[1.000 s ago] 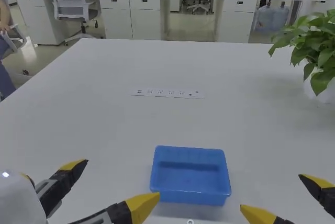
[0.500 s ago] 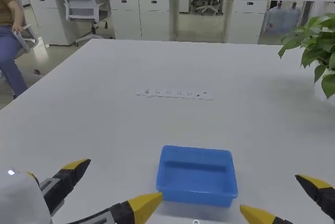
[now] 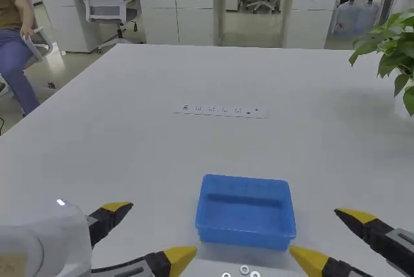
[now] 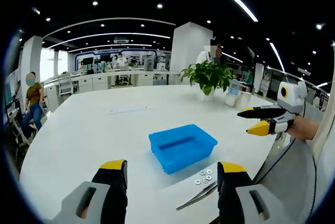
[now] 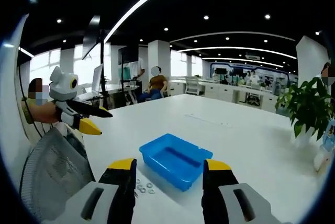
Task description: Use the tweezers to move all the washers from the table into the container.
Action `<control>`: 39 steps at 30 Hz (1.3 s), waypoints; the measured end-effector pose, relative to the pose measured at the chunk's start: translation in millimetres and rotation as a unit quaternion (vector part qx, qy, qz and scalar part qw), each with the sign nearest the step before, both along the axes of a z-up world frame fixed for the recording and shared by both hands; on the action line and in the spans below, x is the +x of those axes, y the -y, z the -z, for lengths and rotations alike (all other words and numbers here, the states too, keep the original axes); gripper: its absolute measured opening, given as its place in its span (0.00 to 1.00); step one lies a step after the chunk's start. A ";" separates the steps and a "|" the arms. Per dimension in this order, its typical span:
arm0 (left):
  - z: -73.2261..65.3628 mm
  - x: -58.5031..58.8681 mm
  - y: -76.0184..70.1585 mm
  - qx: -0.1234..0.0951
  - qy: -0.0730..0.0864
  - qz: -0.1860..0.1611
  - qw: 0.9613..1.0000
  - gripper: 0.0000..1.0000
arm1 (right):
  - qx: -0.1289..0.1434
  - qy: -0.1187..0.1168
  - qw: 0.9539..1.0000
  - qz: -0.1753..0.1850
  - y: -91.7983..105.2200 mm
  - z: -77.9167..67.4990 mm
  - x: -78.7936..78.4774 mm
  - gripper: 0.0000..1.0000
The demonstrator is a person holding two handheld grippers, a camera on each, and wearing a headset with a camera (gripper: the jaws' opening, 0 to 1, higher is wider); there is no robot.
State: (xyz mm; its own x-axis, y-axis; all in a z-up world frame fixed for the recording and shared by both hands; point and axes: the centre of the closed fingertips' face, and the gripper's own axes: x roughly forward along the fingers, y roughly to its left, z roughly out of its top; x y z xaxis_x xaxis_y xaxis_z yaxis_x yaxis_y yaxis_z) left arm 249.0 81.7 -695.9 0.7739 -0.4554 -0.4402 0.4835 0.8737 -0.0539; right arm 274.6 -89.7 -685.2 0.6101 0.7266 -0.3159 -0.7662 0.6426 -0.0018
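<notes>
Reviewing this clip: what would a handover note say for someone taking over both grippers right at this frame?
Left gripper: open, holding nothing, left of the container.
Right gripper: open, holding nothing, right of the container.
Blue container: on the table between the grippers; no washers visible inside.
Washers: small cluster on the table at the container's near side.
Tweezers: lying flat beside the washers, not picked up.
Done: nothing yet.
Left: grasp the tweezers, then move every washer into the container.

Washers (image 3: 240, 270) beside blue container (image 3: 246, 212), between wide-jawed left tool (image 3: 150, 232) and right tool (image 3: 326, 236)
</notes>
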 end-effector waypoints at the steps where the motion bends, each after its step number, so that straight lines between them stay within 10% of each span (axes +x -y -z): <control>1: 4.9 -1.3 4.7 0.007 -0.008 0.017 1.000 0.67 | -0.006 -0.002 1.000 -0.017 -5.5 2.5 -1.1 0.43; 5: 17.9 -6.1 16.3 -0.009 -0.040 0.050 0.998 0.56 | -0.032 -0.003 0.997 -0.069 -22.1 11.0 -7.3 0.30; 9: 39.5 -20.3 29.9 -0.017 -0.116 0.098 0.988 0.48 | -0.040 -0.025 0.993 -0.111 -39.7 24.8 -15.8 0.29; 15: 66.4 -29.4 43.6 0.045 -0.154 0.156 0.975 0.42 | -0.094 -0.040 0.980 -0.169 -54.1 50.7 -32.9 0.21; 27: 103.7 -26.2 36.5 0.178 -0.175 0.246 0.937 0.26 | -0.199 -0.075 0.944 -0.251 -69.8 102.4 -56.7 0.16; 32: 120.1 -30.6 24.0 0.225 -0.185 0.276 0.916 0.20 | -0.218 -0.071 0.936 -0.268 -78.0 108.2 -53.7 0.14; 39: 130.8 -34.6 17.9 0.256 -0.186 0.304 0.899 0.12 | -0.218 -0.080 0.932 -0.277 -85.4 113.9 -49.5 0.14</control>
State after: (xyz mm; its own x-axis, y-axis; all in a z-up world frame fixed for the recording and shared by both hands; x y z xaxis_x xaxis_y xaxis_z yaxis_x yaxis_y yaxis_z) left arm 214.4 63.9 -826.6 0.2071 -0.4077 -0.8893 0.9116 0.4104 0.0242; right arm 225.1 -4.3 -799.2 0.0985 0.6968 -0.7105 -0.9932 0.1128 -0.0271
